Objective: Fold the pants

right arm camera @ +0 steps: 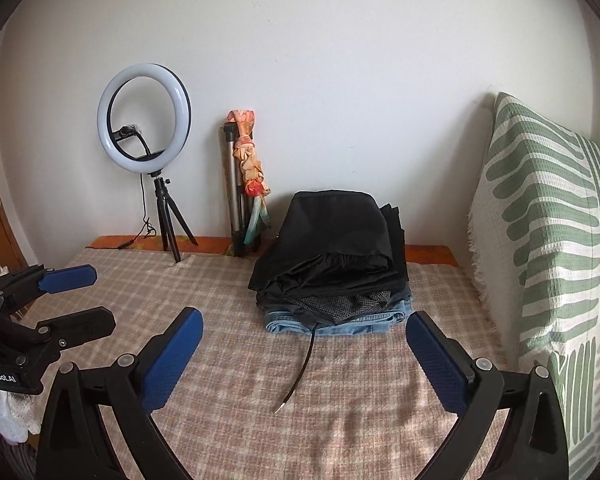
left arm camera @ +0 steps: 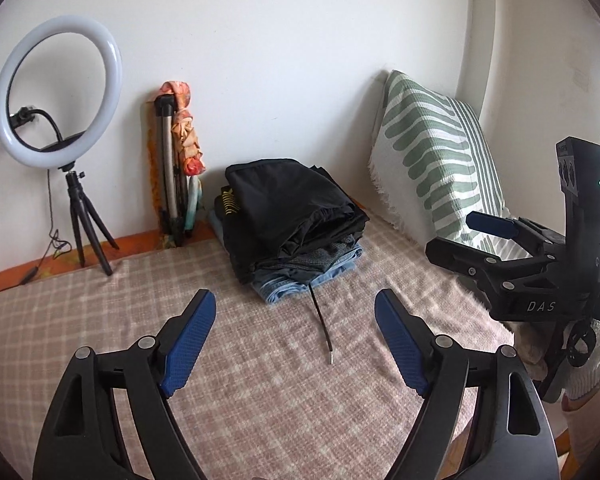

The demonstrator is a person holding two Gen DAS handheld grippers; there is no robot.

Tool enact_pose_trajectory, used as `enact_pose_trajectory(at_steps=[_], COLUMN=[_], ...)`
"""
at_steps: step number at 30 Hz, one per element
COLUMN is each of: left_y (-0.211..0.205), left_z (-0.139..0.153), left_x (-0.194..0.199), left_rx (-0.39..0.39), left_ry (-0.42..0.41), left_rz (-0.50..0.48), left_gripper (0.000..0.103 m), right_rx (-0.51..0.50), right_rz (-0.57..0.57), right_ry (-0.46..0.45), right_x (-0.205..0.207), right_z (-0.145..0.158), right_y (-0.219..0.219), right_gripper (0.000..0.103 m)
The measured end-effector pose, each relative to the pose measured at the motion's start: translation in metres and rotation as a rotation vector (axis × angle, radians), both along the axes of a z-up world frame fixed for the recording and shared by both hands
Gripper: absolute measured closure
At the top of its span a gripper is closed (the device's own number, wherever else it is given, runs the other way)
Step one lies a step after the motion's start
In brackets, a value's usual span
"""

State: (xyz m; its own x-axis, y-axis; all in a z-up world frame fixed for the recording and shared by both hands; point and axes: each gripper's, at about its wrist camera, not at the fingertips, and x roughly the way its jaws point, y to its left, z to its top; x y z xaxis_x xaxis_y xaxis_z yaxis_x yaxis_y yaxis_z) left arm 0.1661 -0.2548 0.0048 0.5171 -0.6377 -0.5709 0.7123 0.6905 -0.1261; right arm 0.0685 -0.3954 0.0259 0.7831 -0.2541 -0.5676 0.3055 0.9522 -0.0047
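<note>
The left gripper point(left arm camera: 294, 304) hangs above the bed with its blue pads spread wide and nothing between them, and the right gripper point(right arm camera: 304, 326) beside it is just as released, its fingers well apart over the checked blanket point(right arm camera: 228, 412). Both point at the pants point(right arm camera: 332, 236), a black pair folded on top of a stack point(left arm camera: 296, 232) of folded clothes (dark layers over blue denim at the bottom) that sits on the blanket near the wall. A black drawstring point(right arm camera: 298, 372) trails out of the stack toward the grippers and lies loose on the blanket, touching neither of them. To the right of the stack a green-and-white pillow point(left arm camera: 432, 160) leans upright against the wall. To the left a folded tripod point(right arm camera: 236, 196) with an orange cloth point(right arm camera: 250, 152) tied on it stands against the wall, and farther left a lit ring light point(right arm camera: 144, 116) stands on its own small tripod.
</note>
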Motion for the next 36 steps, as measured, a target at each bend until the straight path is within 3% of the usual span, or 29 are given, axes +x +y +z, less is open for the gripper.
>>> enact_pose_trajectory(at_steps=[10, 14, 22, 36], left_y=[0.039, 0.050, 0.057, 0.058], left_z=[-0.029, -0.044, -0.068, -0.086], left_x=[-0.018, -0.017, -0.015, -0.014], left_rx=[-0.020, -0.049, -0.001, 0.057], left_ry=[-0.021, 0.016, -0.002, -0.036], left_rz=[0.081, 0.099, 0.125, 0.167], left_gripper=[0.021, 0.021, 0.021, 0.021], right_rx=[-0.047, -0.031, -0.045, -0.052], right_rz=[-0.069, -0.097, -0.111, -0.128], right_ry=[-0.010, -0.028, -0.016, -0.009], right_x=[-0.014, -0.017, -0.012, -0.003], right_z=[-0.031, -0.044, -0.066, -0.082], right_y=[0.041, 0.049, 0.052, 0.046], right_gripper=[0.000, 0.000, 0.000, 0.000])
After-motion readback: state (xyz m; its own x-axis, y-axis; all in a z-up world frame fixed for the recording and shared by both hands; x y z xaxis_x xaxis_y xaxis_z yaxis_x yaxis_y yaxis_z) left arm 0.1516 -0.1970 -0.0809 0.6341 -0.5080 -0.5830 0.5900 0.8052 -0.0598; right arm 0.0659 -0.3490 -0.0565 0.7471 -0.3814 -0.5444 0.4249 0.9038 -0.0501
